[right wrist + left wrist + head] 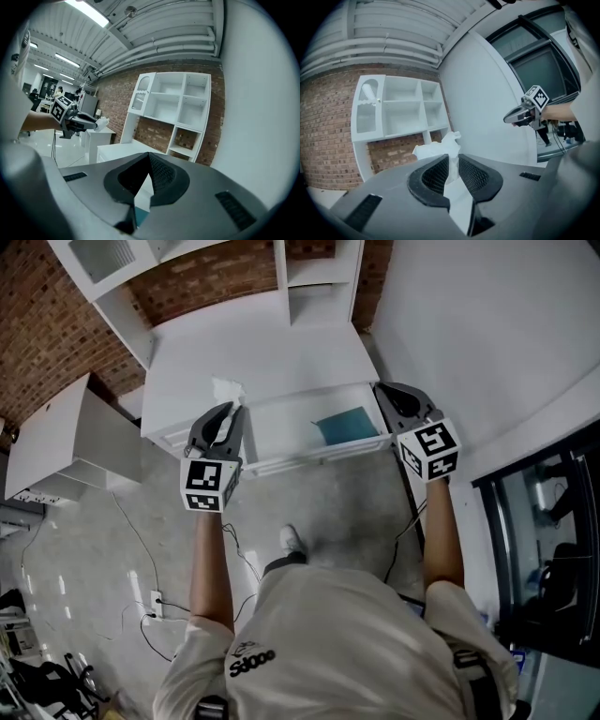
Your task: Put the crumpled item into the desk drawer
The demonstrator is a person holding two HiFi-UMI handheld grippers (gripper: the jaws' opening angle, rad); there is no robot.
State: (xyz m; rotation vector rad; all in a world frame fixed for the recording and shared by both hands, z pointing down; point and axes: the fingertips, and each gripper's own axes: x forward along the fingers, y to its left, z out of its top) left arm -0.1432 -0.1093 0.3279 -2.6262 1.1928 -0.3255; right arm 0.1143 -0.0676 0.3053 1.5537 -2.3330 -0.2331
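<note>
Two grippers at the open drawer [319,454], crumpled paper [438,149] in the left one.
Left gripper [234,411] has its jaws pinched narrow on the paper, holding it over the desk [253,343] edge, just beside the drawer's left end and outside it. Right gripper [382,388] is over at the drawer's right end, jaws closed together, nothing between them. A teal sheet [345,425] lies inside the drawer.

The open drawer [281,423] sticks out of the desk [262,352] toward you. A flat pad [345,425] lies in its right half. Your left gripper [234,411], with the crumpled paper [228,390] between its jaws, is at the drawer's left; your right gripper [382,388] is at its right. Shelves [319,282] stand behind.
</note>
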